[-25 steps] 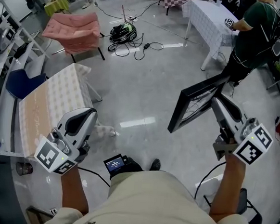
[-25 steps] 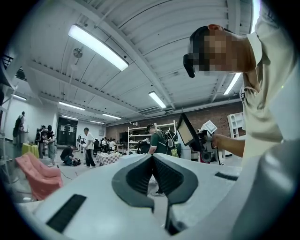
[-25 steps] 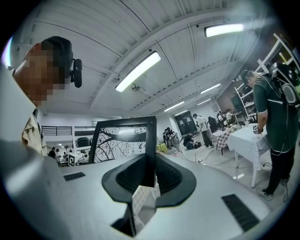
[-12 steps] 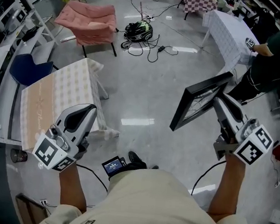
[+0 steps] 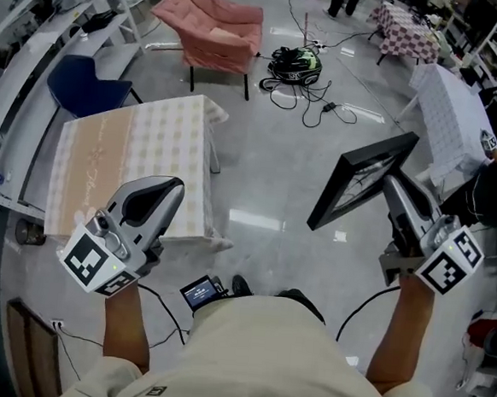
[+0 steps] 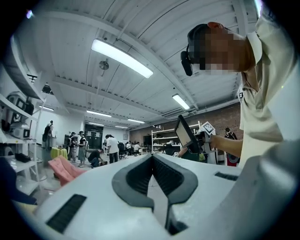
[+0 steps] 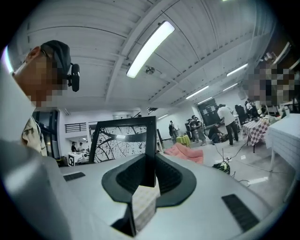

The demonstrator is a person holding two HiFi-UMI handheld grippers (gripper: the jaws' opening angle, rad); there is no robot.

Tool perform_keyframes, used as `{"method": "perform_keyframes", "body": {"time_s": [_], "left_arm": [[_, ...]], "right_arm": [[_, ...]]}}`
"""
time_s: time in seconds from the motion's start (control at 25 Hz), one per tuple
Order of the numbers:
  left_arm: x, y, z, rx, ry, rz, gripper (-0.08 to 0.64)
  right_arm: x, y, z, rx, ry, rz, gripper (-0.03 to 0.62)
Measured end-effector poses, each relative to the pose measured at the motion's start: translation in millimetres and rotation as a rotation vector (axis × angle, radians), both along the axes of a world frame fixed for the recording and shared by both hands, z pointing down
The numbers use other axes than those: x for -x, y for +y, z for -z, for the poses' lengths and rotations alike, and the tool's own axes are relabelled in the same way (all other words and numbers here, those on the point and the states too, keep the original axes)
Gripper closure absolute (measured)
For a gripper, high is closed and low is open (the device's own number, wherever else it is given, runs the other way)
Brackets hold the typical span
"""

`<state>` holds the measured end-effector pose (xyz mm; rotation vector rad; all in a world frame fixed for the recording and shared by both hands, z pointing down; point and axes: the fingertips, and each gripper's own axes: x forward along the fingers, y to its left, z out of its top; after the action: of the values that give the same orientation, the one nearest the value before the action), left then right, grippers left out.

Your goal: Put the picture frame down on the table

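The picture frame (image 5: 363, 183) is up in the air, clamped in my right gripper (image 7: 149, 164). The jaws are closed on one side bar of its black border, close to a lower corner, and the bar runs straight down between the two dark pads. In the right gripper view the frame stands almost upright in front of me, showing a print of dark branches on a pale ground. From the head view it leans, with its top edge tipped away from me and to the right. It touches nothing but my jaws and has only the glossy grey floor (image 5: 267, 178) below it.

The table (image 5: 123, 154), covered in a beige and white checked cloth, stands well apart from the frame, off to the left. My left gripper (image 6: 151, 159) hangs over the table's near right corner in the head view. Its jaws are pressed together with nothing between them, and only a thin slit shows behind the tips. In the left gripper view the frame and my right arm appear small, past the jaws on the right.

A blue chair (image 5: 86, 86) sits just beyond the table's far left corner. A pink armchair (image 5: 215, 19) is farther back beside it. A tangle of black cables around a green and black object (image 5: 297, 64) lies on the floor beyond the table's far right corner. A second table under a white cloth (image 5: 448, 106) stands past the frame on the right. A small device with a lit screen (image 5: 200, 292) hangs at my waist.
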<state>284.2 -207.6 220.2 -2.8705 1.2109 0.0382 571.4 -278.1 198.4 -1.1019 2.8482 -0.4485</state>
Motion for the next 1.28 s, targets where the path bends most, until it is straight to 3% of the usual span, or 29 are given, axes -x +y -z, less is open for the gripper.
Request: {"method": "perform_keyframes", "body": {"time_s": [0.4, 0.92, 1.28], "left_arm": [[88.4, -0.6, -8.0, 0.023, 0.002, 0.237, 0.552], [123.9, 2.7, -11.2, 0.06, -0.02, 0.634, 0.552], [167.6, 49.3, 8.5, 0.051, -0.045, 0.804, 0.552]], "right_arm": [[124.6, -67.9, -6.2, 0.016, 0.034, 0.272, 0.531], [243.6, -152.4, -24.0, 0.023, 0.018, 0.67, 0.531], [315.1, -140.6, -12.7, 0.016, 0.016, 0.79, 0.531]]}}
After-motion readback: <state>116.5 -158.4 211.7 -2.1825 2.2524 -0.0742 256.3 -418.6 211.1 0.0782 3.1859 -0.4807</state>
